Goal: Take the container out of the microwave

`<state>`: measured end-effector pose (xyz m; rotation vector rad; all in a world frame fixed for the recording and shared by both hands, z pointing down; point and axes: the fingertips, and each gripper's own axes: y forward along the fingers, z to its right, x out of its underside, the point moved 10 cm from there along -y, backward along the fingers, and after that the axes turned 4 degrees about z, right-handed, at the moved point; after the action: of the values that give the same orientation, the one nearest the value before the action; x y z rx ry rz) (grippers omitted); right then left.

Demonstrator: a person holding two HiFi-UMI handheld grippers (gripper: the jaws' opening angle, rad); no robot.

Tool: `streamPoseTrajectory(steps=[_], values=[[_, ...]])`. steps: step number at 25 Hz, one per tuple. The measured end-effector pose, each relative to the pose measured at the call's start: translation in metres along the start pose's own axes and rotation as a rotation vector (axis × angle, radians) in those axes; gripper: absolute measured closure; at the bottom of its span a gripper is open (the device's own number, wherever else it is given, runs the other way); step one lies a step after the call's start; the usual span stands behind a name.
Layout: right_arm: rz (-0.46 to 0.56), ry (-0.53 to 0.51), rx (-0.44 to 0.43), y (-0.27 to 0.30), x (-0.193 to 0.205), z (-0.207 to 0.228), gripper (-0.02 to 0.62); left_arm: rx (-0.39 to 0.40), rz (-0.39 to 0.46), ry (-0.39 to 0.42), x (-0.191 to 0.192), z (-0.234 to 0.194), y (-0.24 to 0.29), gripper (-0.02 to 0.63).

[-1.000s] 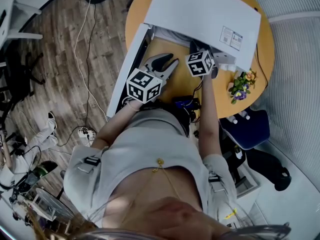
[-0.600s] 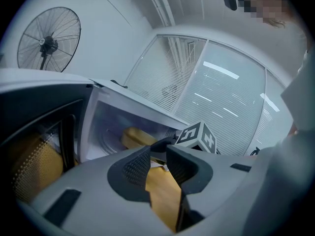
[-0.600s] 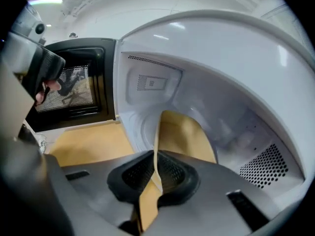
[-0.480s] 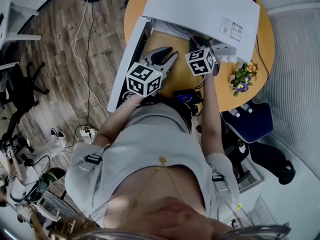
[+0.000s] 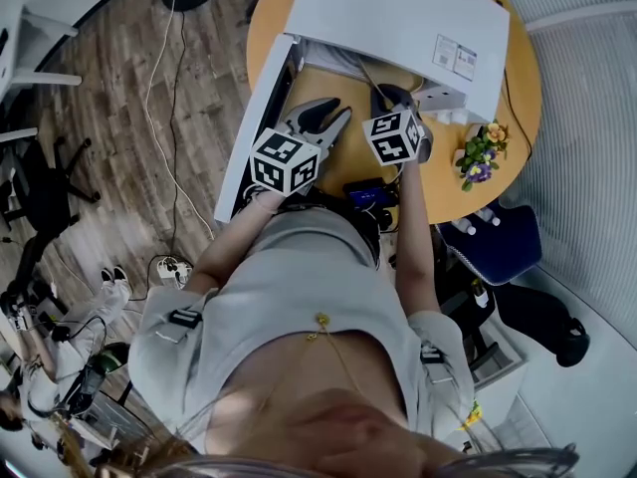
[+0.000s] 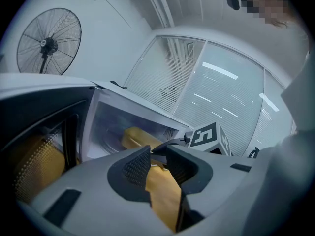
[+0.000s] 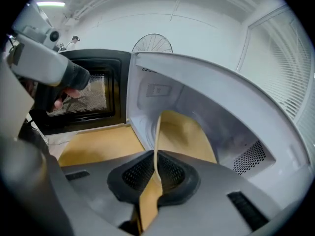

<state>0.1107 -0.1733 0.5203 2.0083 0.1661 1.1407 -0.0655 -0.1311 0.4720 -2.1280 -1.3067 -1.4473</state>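
Firmly, right gripper [image 7: 156, 173] pinches rim of tan container [image 7: 186, 132].

Microwave [image 5: 398, 13]: smooth white casing. Container [image 7: 187, 136]: smooth matt yellow plastic. Table [image 5: 530, 78]: smooth wood-look top. Floor [image 5: 119, 118]: matt wood-grain planks.

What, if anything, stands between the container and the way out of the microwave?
Nothing visible. The microwave door is swung wide open. The right gripper is shut on the rim of the container, and the left gripper hangs open beside it, apparently off the path.
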Motion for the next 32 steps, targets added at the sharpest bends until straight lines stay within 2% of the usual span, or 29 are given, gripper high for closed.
streamPoseTrajectory(steps=[32], values=[[-0.001,0.038,-0.052,-0.044,0.008,-0.053,0.565,-0.015,-0.007,-0.004,0.017,0.008,-0.028,0.502]])
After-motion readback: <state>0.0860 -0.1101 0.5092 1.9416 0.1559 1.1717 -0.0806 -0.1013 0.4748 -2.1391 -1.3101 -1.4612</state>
